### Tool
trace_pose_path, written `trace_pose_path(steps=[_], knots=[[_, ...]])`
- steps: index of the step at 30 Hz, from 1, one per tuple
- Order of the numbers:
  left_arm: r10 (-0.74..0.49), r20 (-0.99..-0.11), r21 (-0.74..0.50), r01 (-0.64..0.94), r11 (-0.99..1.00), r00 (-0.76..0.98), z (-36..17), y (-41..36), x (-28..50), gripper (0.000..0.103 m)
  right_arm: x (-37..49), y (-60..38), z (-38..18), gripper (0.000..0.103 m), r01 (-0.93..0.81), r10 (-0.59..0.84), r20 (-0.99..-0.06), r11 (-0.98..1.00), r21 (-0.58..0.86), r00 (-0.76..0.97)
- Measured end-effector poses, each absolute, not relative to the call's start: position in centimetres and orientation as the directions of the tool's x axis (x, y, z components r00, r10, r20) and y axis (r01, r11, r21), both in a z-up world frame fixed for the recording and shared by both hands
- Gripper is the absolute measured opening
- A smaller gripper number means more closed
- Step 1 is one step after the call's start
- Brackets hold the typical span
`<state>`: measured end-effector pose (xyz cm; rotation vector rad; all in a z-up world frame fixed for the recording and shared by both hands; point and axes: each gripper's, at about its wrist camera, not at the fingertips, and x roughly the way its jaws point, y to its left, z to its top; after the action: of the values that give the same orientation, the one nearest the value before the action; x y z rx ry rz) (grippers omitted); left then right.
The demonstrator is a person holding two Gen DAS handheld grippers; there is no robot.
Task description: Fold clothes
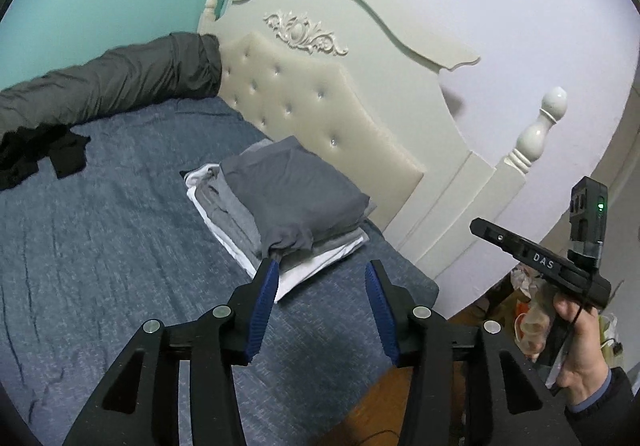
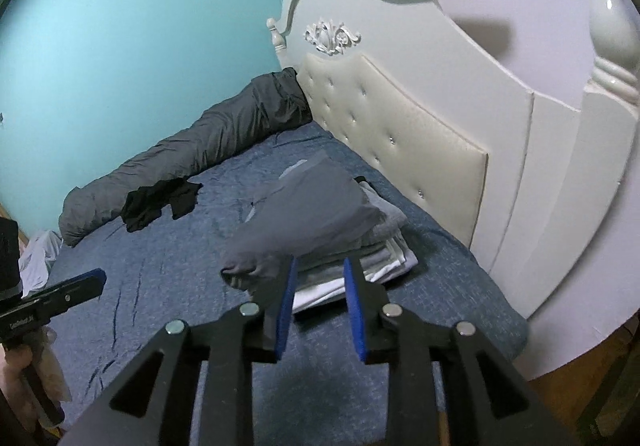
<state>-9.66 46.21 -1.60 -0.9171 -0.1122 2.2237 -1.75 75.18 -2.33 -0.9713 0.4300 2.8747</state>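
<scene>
Left wrist view: the left gripper (image 1: 322, 272) hangs wide apart and empty just short of the folded stack (image 1: 280, 202) on the blue bedspread (image 1: 120, 246); the stack's long axis runs along the headboard (image 1: 320, 102).

Right wrist view: the right gripper (image 2: 320, 270), partly spread and empty, hides the stack's near edge; the top grey garment (image 2: 308, 214) is blurred.

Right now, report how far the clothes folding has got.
Done: a stack of folded clothes sits on the blue bed near the headboard, a grey piece on top. In hand: nothing; the left tongs and right tongs are both open and empty, close to the stack. Left: a crumpled black garment lies unfolded beside the rolled grey duvet.
</scene>
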Motion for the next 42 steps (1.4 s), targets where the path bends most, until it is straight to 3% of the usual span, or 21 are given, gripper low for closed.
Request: trace_pose_path(steps=[10,16,26,35,36,38,42], knots=[[0.646,-0.531,-0.273,-0.611,-0.743,-0.548,1.4,44.1,-6.5,0.058,2.6,71.9,0.4,0.032,-0.164,0.032,-0.556,-0.968,0.188,-0.831],[0.657,-0.511,-0.263,-0.627,-0.733,-0.554,1.9,43.2,-4.9,0.065,4.9,69.9,1.2,0.033,-0.171,0.055,-0.526,-0.97,0.174,-0.849],[0.673,-0.484,-0.249,-0.65,-0.718,-0.559,2.8,42.0,-2.4,0.068,7.8,67.4,2.1,0.033,-0.189,0.073,-0.488,-0.963,0.193,-0.87],[0.663,-0.467,-0.219,-0.651,-0.727,-0.584,2.5,41.0,-0.7,0.08,9.4,65.1,2.0,0.033,-0.194,0.095,-0.48,-0.968,0.161,-0.872],[0.661,-0.467,-0.214,-0.65,-0.729,-0.587,2.4,40.9,-0.6,0.081,9.6,64.8,2.0,0.035,-0.197,0.102,-0.476,-0.968,0.153,-0.873],[0.655,-0.467,-0.204,-0.649,-0.733,-0.593,2.2,40.7,-0.2,0.083,10.1,64.4,1.8,0.059,-0.203,0.113,-0.469,-0.968,0.147,-0.876],[0.647,-0.464,-0.198,-0.641,-0.742,-0.606,1.9,40.1,0.4,0.086,11.1,63.5,1.2,0.062,-0.211,0.129,-0.462,-0.969,0.131,-0.878]])
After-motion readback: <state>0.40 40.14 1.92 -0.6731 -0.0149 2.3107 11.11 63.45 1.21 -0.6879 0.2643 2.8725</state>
